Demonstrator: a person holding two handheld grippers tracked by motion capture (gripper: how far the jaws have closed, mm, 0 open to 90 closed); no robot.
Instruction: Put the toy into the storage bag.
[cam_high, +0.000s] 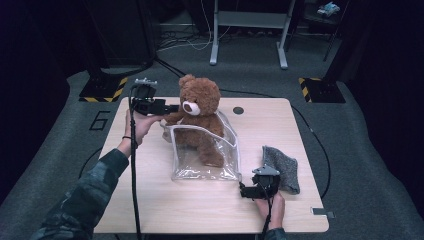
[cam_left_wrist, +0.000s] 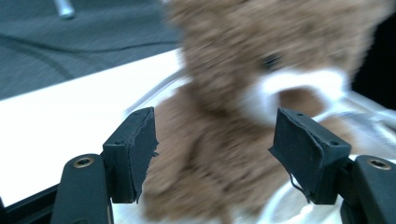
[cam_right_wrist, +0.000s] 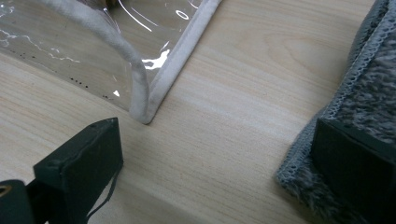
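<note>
1. Teddy bear (cam_high: 200, 112): in the high view it sits upright near the middle of the table's (cam_high: 150, 200) far edge, its lower body inside a clear plastic bag (cam_high: 207, 160) with white piping. The left claw (cam_high: 172, 107) is held level just beside the bear's arm, on the bear's left-edge side; whether it touches cannot be told here. The right claw (cam_high: 242, 191) lies low near the table's near edge, between the bag's near corner and a grey cloth (cam_high: 282, 167) toward the right edge. A large "6" (cam_high: 100, 120) is marked on the floor off the table's far-left corner.
2. In the left gripper view, the left claw (cam_left_wrist: 215, 140) is spread, its jaws standing either side of the blurred bear (cam_left_wrist: 261, 93) without pressing on it.
3. In the right gripper view, the right claw (cam_right_wrist: 219, 154) is spread over bare table (cam_right_wrist: 233, 116); one jaw sits near the bag's piped corner (cam_right_wrist: 144, 112), the other lies against the grey cloth (cam_right_wrist: 364, 93). No brand or label can be read.
</note>
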